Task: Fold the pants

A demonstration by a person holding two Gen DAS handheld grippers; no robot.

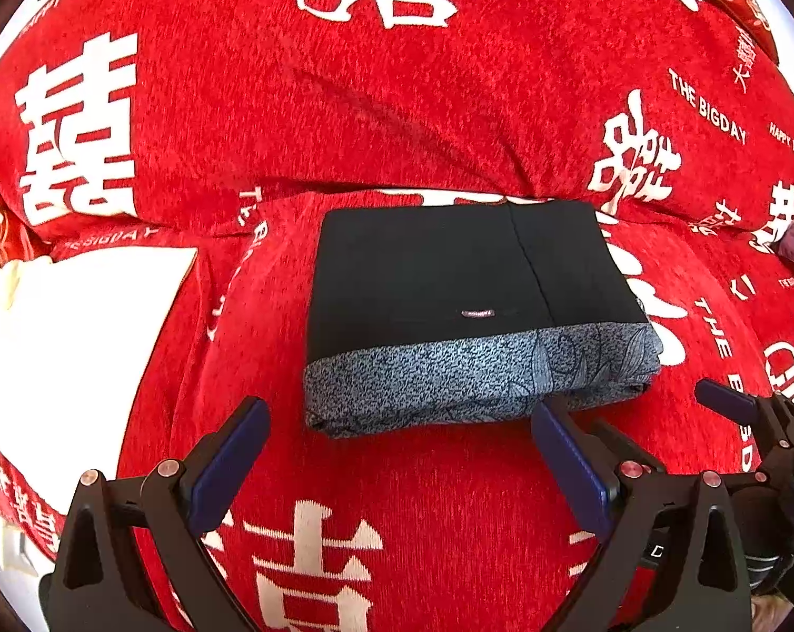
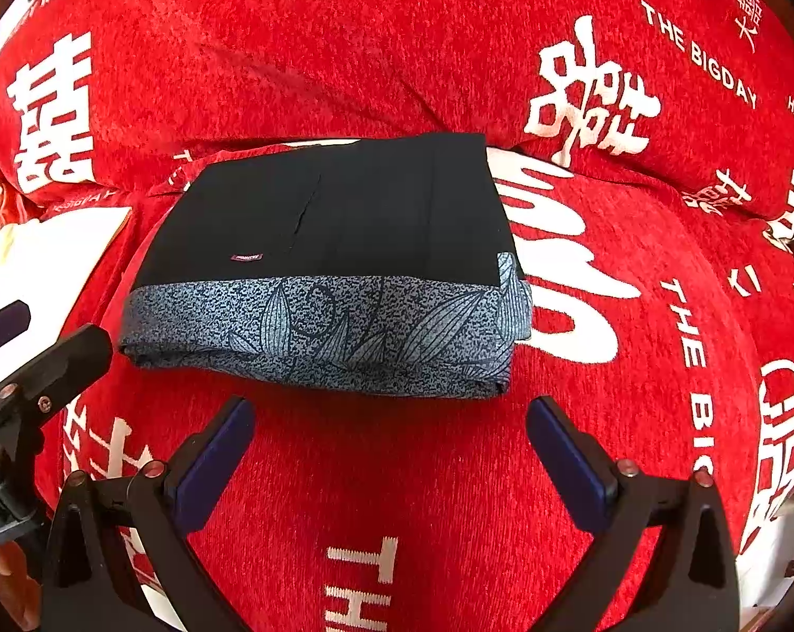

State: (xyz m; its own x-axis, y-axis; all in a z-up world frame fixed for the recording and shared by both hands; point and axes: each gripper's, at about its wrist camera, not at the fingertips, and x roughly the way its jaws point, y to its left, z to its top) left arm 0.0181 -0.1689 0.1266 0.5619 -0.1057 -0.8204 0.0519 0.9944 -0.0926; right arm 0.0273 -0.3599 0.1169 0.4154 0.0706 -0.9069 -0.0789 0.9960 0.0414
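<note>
Left wrist view: folded pants (image 1: 465, 284) lie as a compact rectangular stack on the red cover (image 1: 397, 105), near the middle of the seat, back edge right against the raised cushion behind. Top layer black, with a vertical seam and a small dark label (image 1: 477, 313) near the front. Blue-grey patterned band (image 1: 449, 379) with leaf print runs along the near edge; layered fold edges show at the near right corner. Nothing grips the pants.

Left gripper (image 1: 399, 447) sits just in front of the stack, jaws spread wide, blue pads (image 1: 228, 463) apart, nothing between them. Its right finger tip is just beside the near right corner of the band; can't tell if touching. Right gripper (image 1: 734, 405) shows at the right edge, only partly in this view.

Right wrist view: same pants (image 2: 334, 221) sit left of centre, patterned band (image 2: 328, 326) facing the camera. Right gripper (image 2: 391, 442) is wide open and empty, short of the near edge, clear of the cloth. Left gripper's finger (image 2: 55, 363) pokes in from the left, close to the near left corner.

Cover is red with white double-happiness characters and lettering "THE BIGDAY" (image 2: 697, 52). White cloth (image 1: 70, 347) lies to the left of the pants, apart from them.
</note>
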